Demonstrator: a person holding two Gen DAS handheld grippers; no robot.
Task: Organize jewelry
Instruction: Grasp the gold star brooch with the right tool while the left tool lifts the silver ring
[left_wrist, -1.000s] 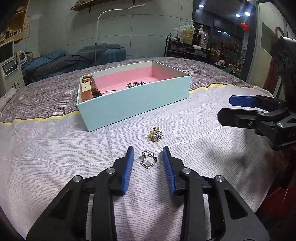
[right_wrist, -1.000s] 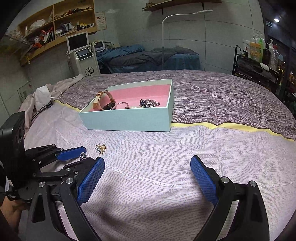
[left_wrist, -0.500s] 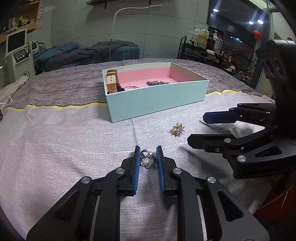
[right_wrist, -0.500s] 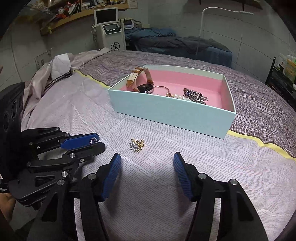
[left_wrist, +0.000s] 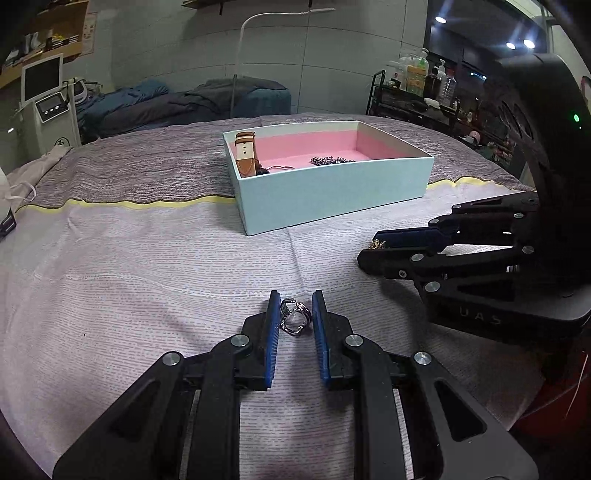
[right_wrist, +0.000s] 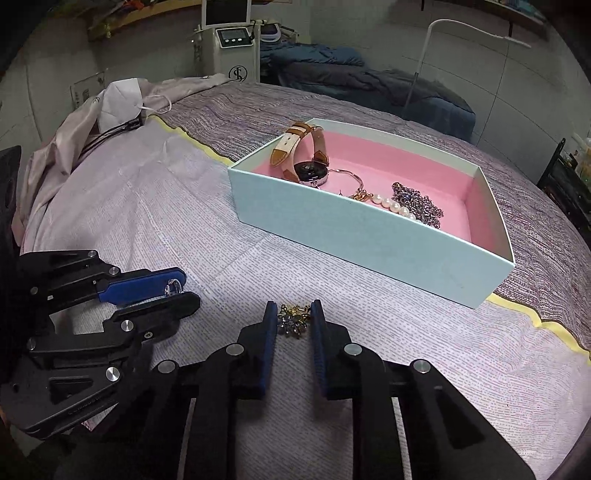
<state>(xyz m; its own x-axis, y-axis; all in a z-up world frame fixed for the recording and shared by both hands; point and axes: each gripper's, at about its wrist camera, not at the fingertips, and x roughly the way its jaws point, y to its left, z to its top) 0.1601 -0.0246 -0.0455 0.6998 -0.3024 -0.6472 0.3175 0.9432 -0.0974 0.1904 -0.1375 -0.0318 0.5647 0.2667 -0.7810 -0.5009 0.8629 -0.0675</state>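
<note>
A pale blue box (left_wrist: 332, 192) with a pink lining holds a brown-strapped watch (left_wrist: 246, 155) and a silver chain (left_wrist: 330, 160); it also shows in the right wrist view (right_wrist: 369, 229), with pearls (right_wrist: 395, 205). My left gripper (left_wrist: 294, 317) is shut on silver rings (left_wrist: 293, 322) just above the cloth. It shows in the right wrist view (right_wrist: 173, 290) too. My right gripper (right_wrist: 294, 320) is shut on a gold and silver flower brooch (right_wrist: 293, 319) at the cloth. In the left wrist view the right gripper (left_wrist: 373, 248) mostly hides the brooch.
The table carries a pale printed cloth (left_wrist: 147, 277) over a grey striped one (right_wrist: 535, 221). A white mask and a pink garment (right_wrist: 118, 99) lie at the far left. A bed, a floor lamp and a shelf of bottles stand behind.
My left gripper closed on the rings. My right gripper moved in to the brooch and closed on it.
</note>
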